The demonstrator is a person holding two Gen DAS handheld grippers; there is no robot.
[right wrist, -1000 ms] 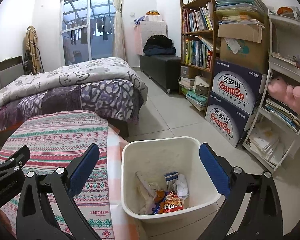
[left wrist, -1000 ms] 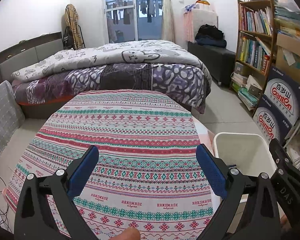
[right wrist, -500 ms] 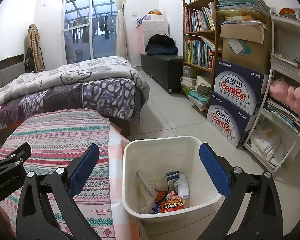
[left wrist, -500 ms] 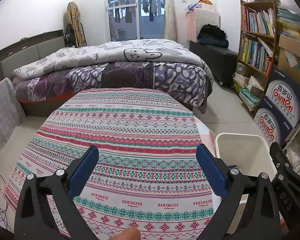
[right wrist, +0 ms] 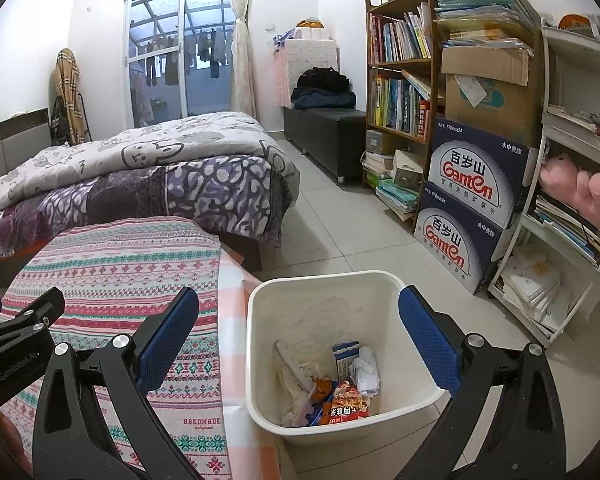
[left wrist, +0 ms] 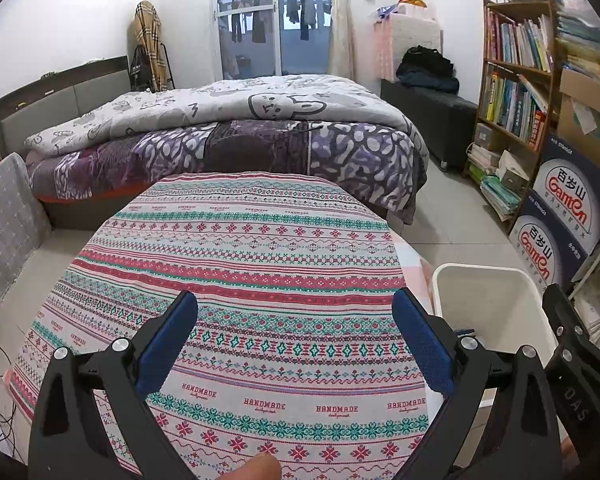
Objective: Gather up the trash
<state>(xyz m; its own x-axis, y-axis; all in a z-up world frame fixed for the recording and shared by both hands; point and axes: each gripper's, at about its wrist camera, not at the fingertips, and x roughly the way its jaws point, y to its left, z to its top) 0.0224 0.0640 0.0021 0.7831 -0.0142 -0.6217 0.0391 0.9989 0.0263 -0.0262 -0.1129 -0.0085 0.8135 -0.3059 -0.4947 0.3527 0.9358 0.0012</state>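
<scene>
Round table (left wrist: 260, 264) under a striped patterned cloth, foot of the bed just beyond its far edge; no loose trash visible anywhere on the cloth in either view. White bin (right wrist: 260, 360) on the floor, just beside the table's right edge, open top facing up, rim roughly square with no marked long axis. Collected trash (right wrist: 340, 392) at the bin bottom: snack wrappers, a small blue-and-white carton, crumpled tissue. Right gripper (right wrist: 298, 338) above and slightly short of the bin, wrappers straight ahead and below between the blue pads; nearer of the two to the bin. Left gripper (left wrist: 296, 338) over the table's near edge, bin off to its right. Jaws of both spread wide, released, nothing held, nothing touched. Judged: collection complete or close to it; any further item would lie outside these views, so next move likely a search, not a grasp.
</scene>
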